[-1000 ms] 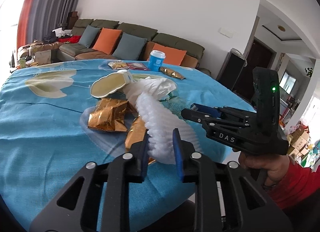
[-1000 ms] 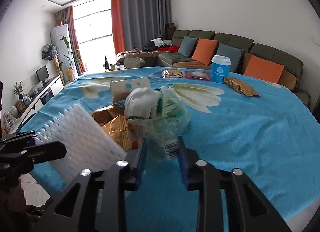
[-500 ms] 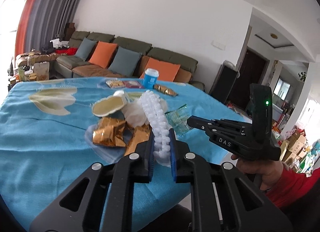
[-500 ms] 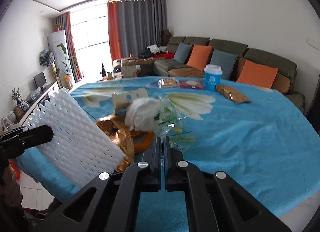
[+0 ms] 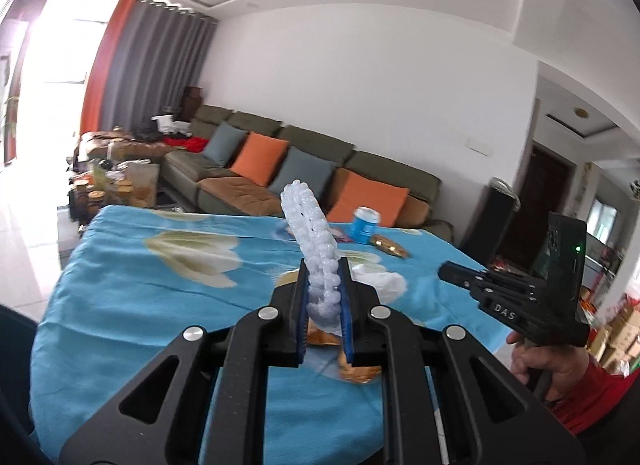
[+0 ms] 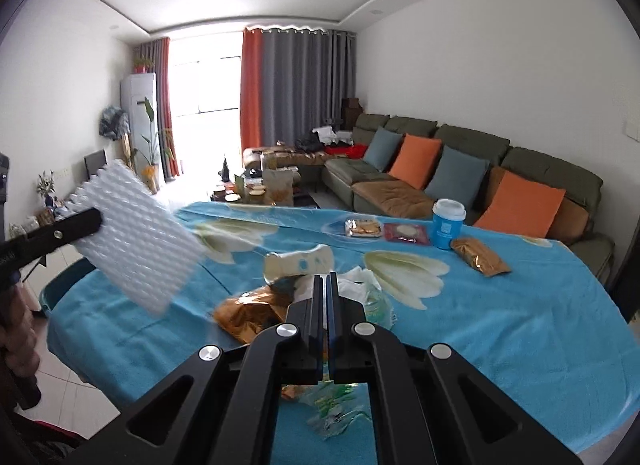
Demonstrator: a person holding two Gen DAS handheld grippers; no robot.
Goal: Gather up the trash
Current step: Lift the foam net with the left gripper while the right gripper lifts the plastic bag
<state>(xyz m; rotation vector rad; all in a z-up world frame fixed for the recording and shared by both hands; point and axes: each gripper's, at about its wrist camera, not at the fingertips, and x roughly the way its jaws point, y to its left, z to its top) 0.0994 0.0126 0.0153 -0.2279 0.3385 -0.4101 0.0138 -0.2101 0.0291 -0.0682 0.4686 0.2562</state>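
My left gripper (image 5: 325,289) is shut on a white foam net sleeve (image 5: 310,233) and holds it up above the table's near edge; the sleeve also shows at the left of the right wrist view (image 6: 136,233). My right gripper (image 6: 325,297) is shut on a clear green-printed plastic wrapper (image 6: 340,409) that hangs below its jaws. On the blue tablecloth (image 6: 500,325) lie gold foil wrappers (image 6: 248,309), a crumpled white tissue (image 6: 356,281) and a cream carton (image 6: 298,263).
At the table's far side stand a blue paper cup (image 6: 448,225), a gold packet (image 6: 480,257) and two snack packets (image 6: 362,227). A teal bin (image 6: 60,281) sits by the table's left edge. A sofa with cushions (image 6: 440,173) lines the wall.
Both grippers closed and rose: the left squeezed the foam sleeve and lifted it off the pile, and the right shut on the plastic wrapper and pulled it up off the table.
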